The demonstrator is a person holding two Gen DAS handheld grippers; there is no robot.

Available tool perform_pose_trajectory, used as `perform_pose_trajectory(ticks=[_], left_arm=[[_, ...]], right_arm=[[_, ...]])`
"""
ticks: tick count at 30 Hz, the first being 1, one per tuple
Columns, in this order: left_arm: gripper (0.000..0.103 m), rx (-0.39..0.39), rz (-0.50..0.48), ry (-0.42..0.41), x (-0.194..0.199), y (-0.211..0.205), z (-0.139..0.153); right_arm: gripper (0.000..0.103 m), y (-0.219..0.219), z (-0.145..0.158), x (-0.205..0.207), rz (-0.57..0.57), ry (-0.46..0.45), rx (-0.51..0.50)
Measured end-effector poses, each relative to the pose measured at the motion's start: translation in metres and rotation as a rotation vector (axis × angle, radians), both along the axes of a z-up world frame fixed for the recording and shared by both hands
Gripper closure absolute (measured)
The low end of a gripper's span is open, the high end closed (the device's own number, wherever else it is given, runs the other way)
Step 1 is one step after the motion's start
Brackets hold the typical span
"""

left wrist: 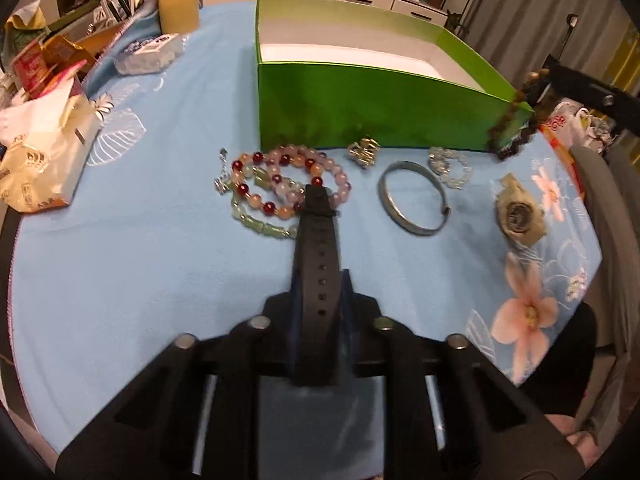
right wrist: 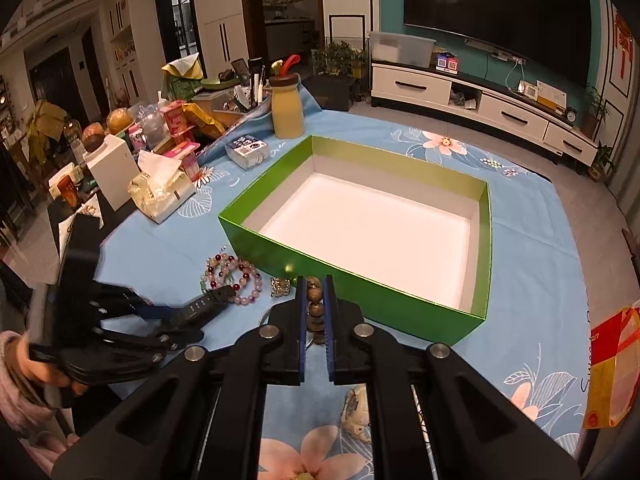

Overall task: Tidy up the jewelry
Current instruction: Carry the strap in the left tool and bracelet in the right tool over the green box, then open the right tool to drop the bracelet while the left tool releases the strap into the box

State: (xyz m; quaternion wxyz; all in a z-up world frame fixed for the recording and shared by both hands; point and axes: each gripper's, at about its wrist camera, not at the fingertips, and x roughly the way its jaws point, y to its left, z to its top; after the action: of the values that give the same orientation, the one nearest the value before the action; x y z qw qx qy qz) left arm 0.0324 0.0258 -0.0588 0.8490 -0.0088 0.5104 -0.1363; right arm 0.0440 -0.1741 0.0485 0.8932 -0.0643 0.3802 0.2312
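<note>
My left gripper [left wrist: 320, 280] is shut on a black watch strap [left wrist: 316, 232], whose free end reaches over a pile of pink, red and green bead bracelets [left wrist: 276, 184] on the blue cloth. My right gripper [right wrist: 314, 284] is shut on a brown bead bracelet [right wrist: 314, 306], held above the near wall of the open green box [right wrist: 360, 280]. In the left wrist view the brown bead bracelet [left wrist: 506, 128] dangles by the green box's [left wrist: 360, 108] right corner. A silver bangle [left wrist: 414, 200], a gold charm [left wrist: 364, 152], a clear crystal bracelet [left wrist: 450, 168] and a fabric flower brooch [left wrist: 520, 216] lie in front of the box.
A tissue pack [right wrist: 160, 188], a small white box [right wrist: 114, 164], a yellow bottle [right wrist: 286, 108] and other clutter crowd the table's left and far side. A red and yellow bag [right wrist: 612, 364] sits at the right edge. A hand in a pink sleeve [right wrist: 16, 372] grips the left gripper.
</note>
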Motion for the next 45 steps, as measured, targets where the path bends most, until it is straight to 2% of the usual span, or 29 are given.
perform_pose_trajectory(ticks=[5, 11, 19, 24, 27, 32, 45], left_arm=[[0.087, -0.039, 0.039, -0.078, -0.005, 0.013, 0.024], [0.087, -0.062, 0.024, -0.149, -0.004, 0.014, 0.062], [0.087, -0.081, -0.016, -0.251, 0.022, -0.004, 0.112], [0.087, -0.090, -0.039, -0.268, 0.049, -0.025, 0.124], [0.087, -0.088, -0.044, -0.268, 0.067, -0.035, 0.125], [0.087, -0.125, -0.014, -0.210, 0.100, -0.044, 0.113], [0.087, -0.046, 0.042, -0.138, 0.144, -0.066, 0.086]], right_arm=[[0.096, -0.007, 0.007, -0.001, -0.018, -0.016, 0.013], [0.096, -0.019, 0.018, 0.001, -0.047, -0.046, 0.038], [0.096, -0.035, 0.038, 0.011, -0.087, -0.104, 0.050], [0.096, -0.047, 0.045, 0.021, -0.129, -0.123, 0.072], [0.096, -0.050, 0.043, 0.029, -0.151, -0.131, 0.081], [0.096, -0.046, 0.030, 0.048, -0.166, -0.119, 0.075], [0.096, -0.033, 0.000, 0.085, -0.169, -0.088, 0.074]])
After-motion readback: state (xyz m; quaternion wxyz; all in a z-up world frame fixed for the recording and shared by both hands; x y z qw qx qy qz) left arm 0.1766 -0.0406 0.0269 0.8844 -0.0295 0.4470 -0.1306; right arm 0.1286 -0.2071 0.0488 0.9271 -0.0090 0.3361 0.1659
